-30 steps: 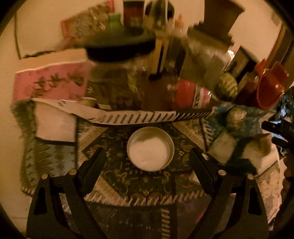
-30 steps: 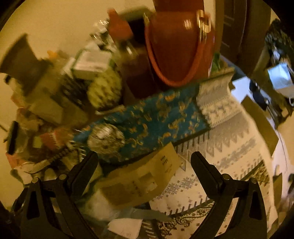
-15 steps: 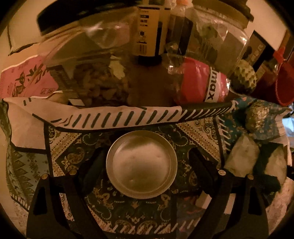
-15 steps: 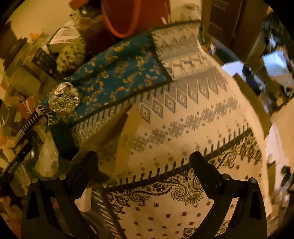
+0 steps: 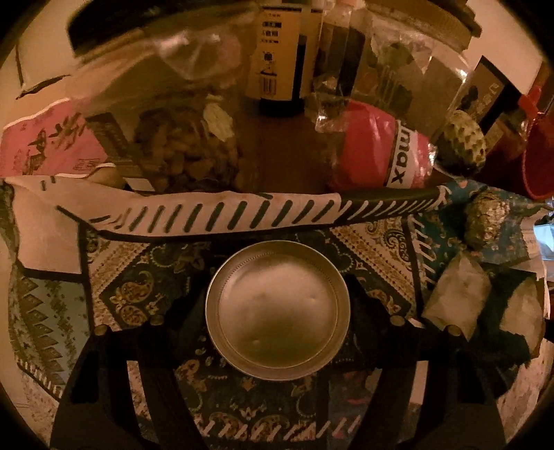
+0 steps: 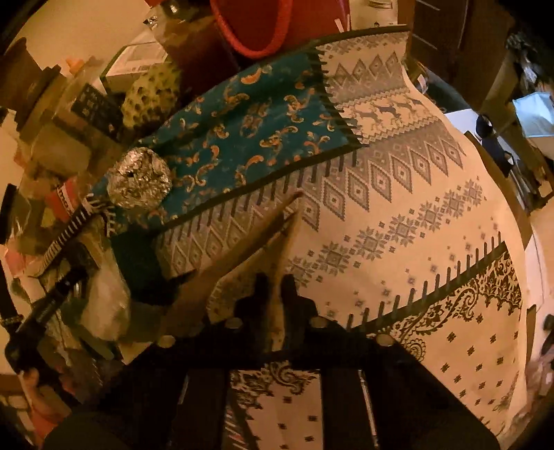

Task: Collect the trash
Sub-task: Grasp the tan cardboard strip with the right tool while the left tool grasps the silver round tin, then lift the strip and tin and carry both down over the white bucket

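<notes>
Metal lid, round and silvery, sits dead centre in the left wrist view, lying flat on the patterned cloth that covers the tabletop. Left gripper straddles it: dark fingers at 9 and 3 o'clock of the lid, right at its rim, contact too dark to confirm, so can't tell if it's gripped. At 12 o'clock beyond the lid, a white striped cloth edge, then a jar of nuts, dark bottle, pink "max" packet. At 2 o'clock, foil ball; crumpled white wrappers at 3 o'clock.

Right wrist view: foil ball at 10 o'clock on the blue cloth panel, bumpy green fruit above it, red basket at 12 o'clock. Right gripper fingers narrow, pinched on a tan cardboard piece that sticks out toward 12 o'clock over the cream patterned cloth.
</notes>
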{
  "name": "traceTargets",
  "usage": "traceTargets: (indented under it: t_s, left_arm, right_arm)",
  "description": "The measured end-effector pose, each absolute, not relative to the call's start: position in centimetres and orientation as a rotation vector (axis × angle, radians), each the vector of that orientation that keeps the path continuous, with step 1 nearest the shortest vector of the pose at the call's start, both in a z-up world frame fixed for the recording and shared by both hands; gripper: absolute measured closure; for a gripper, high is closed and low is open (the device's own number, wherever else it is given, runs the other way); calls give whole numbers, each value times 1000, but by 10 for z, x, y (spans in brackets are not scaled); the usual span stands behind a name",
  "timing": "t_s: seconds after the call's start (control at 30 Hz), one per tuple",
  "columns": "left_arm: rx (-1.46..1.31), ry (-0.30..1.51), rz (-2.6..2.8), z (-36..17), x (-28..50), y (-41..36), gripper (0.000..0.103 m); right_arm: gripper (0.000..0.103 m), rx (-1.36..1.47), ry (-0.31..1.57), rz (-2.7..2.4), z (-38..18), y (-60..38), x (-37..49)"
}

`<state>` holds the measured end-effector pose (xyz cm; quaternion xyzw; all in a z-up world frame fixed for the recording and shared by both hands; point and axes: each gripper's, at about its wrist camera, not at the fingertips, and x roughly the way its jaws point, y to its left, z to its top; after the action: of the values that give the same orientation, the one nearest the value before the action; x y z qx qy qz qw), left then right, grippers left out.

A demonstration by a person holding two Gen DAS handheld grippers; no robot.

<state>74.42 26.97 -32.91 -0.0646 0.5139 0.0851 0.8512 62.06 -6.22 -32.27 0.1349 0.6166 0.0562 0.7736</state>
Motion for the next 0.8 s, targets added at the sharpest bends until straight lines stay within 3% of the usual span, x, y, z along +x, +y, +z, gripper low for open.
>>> traceTargets:
  t_s: [0.43, 0.8]
  left_arm:
    - [-165, 939, 169, -251, 691, 237, 29]
    - [-186, 699, 145, -150, 607, 146, 29]
  right_arm:
    - [101, 263, 1200, 140, -263, -109, 602]
    - [101, 232, 1001, 291, -178, -131, 569]
